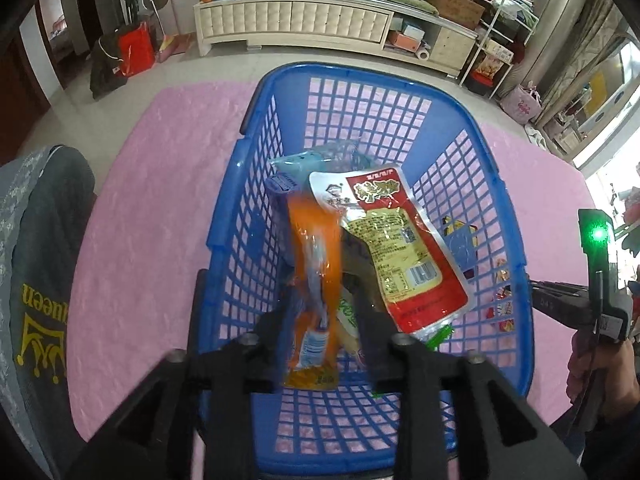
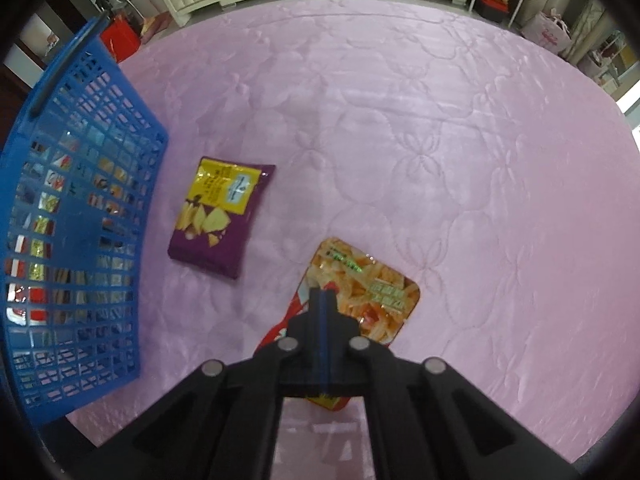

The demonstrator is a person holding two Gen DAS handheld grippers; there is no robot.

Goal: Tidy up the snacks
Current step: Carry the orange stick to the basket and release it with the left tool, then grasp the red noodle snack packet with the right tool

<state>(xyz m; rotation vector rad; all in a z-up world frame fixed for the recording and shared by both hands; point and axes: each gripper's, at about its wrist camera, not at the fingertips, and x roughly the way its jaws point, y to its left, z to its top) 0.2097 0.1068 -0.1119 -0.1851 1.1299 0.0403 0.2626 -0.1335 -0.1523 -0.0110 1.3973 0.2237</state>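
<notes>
The pink quilted desk (image 2: 420,128) spreads widest under everything I do. On it stands the blue basket (image 1: 256,184), my landmark. It already holds several packets, a red and white pouch (image 1: 404,248) leaning topmost among them.

My left gripper (image 1: 320,320) hangs over the near end of the basket. Its jaws are spread, and the orange packet (image 1: 316,264) sits blurred between them, above the basket floor. I judge it is dropping out of my grip, so this step is the release of one more snack into the basket.

To the right of the basket, near its wall, a purple chip bag (image 2: 218,216) lies flat on the desk. Further right of the basket and nearer me lies the red shredded-snack pouch (image 2: 372,292). My right gripper (image 2: 322,308) has its jaws pressed together on that pouch's near edge, so I hold it, though it looks to rest on the desk.

Next, I judge, the left gripper should draw back clear of the basket rim. Then the right should lift its pouch, carry it over the basket wall and let go inside. The purple bag is left for after.
</notes>
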